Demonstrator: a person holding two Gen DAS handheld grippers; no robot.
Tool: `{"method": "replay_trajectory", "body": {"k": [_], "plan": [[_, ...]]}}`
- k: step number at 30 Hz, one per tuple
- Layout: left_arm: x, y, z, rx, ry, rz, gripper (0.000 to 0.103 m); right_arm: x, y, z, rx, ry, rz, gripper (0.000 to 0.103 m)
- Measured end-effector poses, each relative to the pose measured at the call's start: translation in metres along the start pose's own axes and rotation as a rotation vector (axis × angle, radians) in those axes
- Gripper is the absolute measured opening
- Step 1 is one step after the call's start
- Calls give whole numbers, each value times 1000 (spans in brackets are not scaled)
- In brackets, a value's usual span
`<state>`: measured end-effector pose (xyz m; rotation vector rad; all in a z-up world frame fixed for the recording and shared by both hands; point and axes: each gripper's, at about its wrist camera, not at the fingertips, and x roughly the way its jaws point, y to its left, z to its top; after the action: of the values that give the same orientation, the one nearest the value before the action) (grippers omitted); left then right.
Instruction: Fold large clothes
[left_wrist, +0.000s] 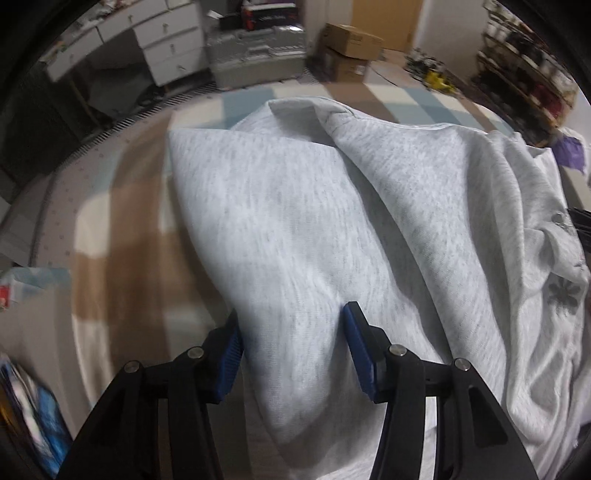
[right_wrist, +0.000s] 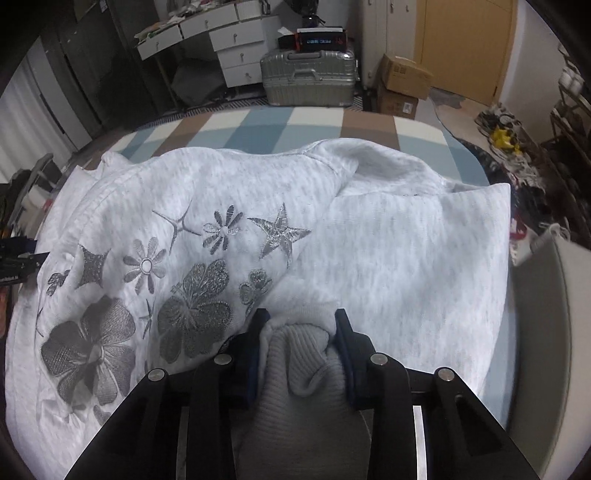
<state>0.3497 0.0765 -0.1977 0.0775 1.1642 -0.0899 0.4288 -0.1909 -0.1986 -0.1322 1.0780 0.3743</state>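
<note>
Lay spread over the checked bed (right_wrist: 317, 122), the grey sweatshirt (right_wrist: 388, 258), crumpled and part-folded. Looked soft, thick and limp, fairly light; likely to sag and drag rather than keep shape, with no risk of breaking. Best taken by hem, cuff or a doubled edge, where the cloth bunches thick enough to hold.

Right gripper (right_wrist: 301, 321): jaws clenched on the ribbed cuff (right_wrist: 295, 354), cloth squeezed up between the pads. Left gripper (left_wrist: 291, 321): jaws half apart, straddling a raised fold of the sweatshirt; the pad further from the suitcase (left_wrist: 255, 55) hidden behind cloth, so whether pinched or only bracketed, cannot tell.

Shown only by the right view: embroidered flowers (right_wrist: 195, 306) and stars, the hood, the ribbed cuff. Shown only by the left view: the plain side folded over, a long crease running away toward the suitcase, bare bed beside it.
</note>
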Motion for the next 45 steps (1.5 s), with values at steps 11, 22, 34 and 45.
{"method": "replay_trajectory", "body": {"k": [11,22,34,45], "plan": [[-111,-11,-67,-41,-197,81,56,-106,21,-48,36,-137,55,71],[-228,-77,-234,63,-413,39,82,-226,145,-266,-110,-173,160,101],[-174,-85,-288,108,-332,183,82,-164,149,-308,49,-119,22,18],[-149,-59,-297,5,-252,158,82,-257,36,-341,389,-305,1,8]]}}
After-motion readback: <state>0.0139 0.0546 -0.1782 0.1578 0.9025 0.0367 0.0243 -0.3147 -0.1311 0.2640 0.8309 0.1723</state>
